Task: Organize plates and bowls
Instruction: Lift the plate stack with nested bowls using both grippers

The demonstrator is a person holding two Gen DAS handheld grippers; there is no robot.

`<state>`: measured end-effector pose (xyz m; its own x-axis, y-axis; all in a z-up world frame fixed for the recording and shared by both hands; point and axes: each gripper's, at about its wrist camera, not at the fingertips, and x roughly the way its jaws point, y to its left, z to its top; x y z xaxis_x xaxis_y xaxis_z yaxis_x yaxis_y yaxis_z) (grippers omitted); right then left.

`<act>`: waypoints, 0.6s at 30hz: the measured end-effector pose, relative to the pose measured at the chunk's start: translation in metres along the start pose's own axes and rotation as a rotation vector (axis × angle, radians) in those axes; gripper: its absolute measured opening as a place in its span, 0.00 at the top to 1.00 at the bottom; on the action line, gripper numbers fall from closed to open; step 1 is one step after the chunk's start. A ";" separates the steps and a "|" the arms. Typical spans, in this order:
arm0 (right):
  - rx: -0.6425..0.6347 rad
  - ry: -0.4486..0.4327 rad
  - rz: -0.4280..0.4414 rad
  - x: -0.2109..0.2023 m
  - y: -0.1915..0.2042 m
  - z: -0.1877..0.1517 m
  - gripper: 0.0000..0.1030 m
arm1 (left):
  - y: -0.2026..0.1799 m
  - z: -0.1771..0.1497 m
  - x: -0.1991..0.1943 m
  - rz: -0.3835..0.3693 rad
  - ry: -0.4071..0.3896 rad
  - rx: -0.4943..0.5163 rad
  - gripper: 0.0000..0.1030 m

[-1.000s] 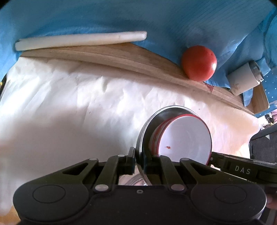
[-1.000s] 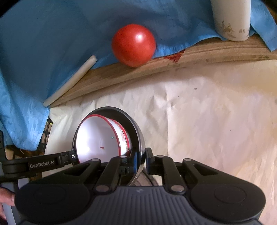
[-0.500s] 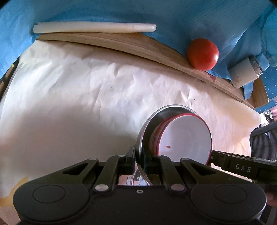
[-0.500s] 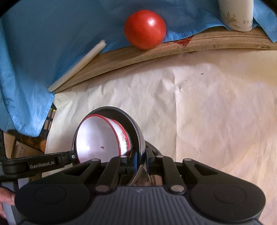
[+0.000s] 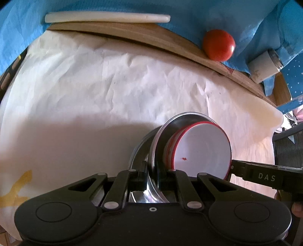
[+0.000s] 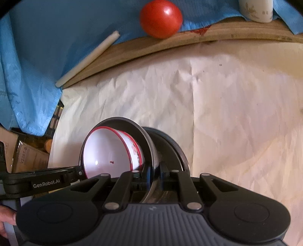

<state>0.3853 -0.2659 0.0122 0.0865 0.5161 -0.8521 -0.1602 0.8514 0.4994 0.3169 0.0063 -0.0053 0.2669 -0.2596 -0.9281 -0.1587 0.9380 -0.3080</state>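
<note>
While each gripper, left gripper (image 5: 151,178) and right gripper (image 6: 153,177), pinches the steel bowl's (image 5: 161,143) rim, keep it level so the red-rimmed bowls (image 5: 202,151) inside stay nested, well short of the tomato (image 5: 218,45).

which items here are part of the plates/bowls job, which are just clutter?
Job:
- metal bowl, its rim pinched by the left claw and the right claw
- red-rimmed white bowls nested inside it

Lying about:
- tomato
- white stick
- white cup
- blue cloth
</note>
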 end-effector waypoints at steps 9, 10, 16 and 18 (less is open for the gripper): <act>0.007 0.045 -0.009 0.005 0.001 -0.007 0.88 | 0.002 -0.004 0.002 0.011 0.037 -0.001 0.92; 0.010 0.048 -0.008 0.005 0.001 -0.008 0.88 | 0.002 -0.004 0.002 0.013 0.040 -0.001 0.92; 0.022 0.060 -0.013 0.007 0.000 -0.009 0.88 | 0.003 -0.004 0.004 0.015 0.063 -0.001 0.92; 0.027 0.062 -0.016 0.008 0.000 -0.010 0.88 | 0.002 -0.004 0.006 0.016 0.068 0.003 0.92</act>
<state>0.3765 -0.2631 0.0042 0.0274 0.4966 -0.8676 -0.1324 0.8621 0.4892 0.3145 0.0059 -0.0119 0.1995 -0.2597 -0.9448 -0.1598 0.9427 -0.2929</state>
